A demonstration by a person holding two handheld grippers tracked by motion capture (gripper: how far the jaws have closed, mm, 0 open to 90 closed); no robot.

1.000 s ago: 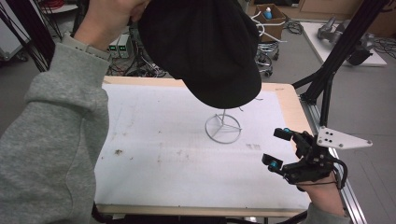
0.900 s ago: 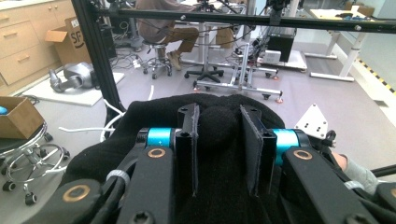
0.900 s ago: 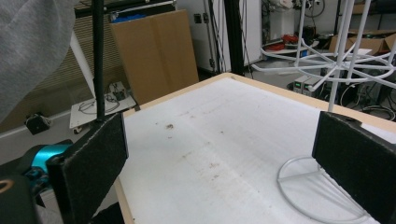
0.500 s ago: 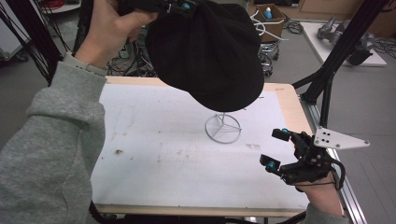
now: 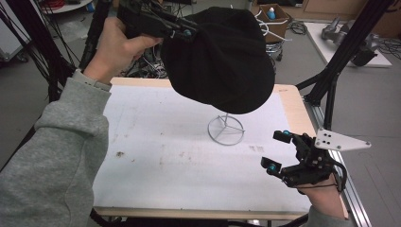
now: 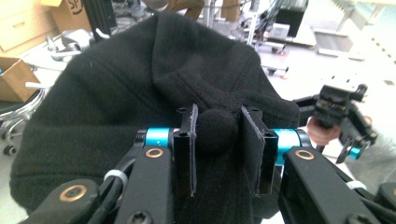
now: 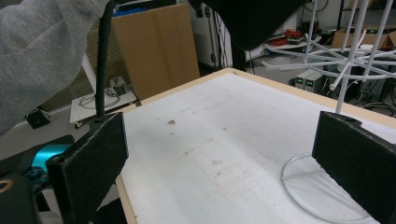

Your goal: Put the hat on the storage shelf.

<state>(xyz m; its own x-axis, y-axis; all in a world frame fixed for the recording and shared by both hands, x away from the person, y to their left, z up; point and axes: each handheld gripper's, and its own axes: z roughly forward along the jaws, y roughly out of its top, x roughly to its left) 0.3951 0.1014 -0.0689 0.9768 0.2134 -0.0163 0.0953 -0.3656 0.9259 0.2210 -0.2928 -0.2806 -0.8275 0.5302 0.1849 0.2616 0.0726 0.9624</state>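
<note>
Mid-carry: left gripper [image 5: 182,32] pinches soft black fabric cap [image 5: 222,56] above white wire stand [image 5: 226,128]; right gripper [image 5: 279,151] idle, jaws apart. Next: lower cap onto stand.

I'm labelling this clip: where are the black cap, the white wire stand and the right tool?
black cap [image 5: 222,61]: high view, middle of its crown.
white wire stand [image 5: 226,129]: high view, its round base ring.
right tool [image 5: 278,151]: high view, midway between its open fingertips.
</note>
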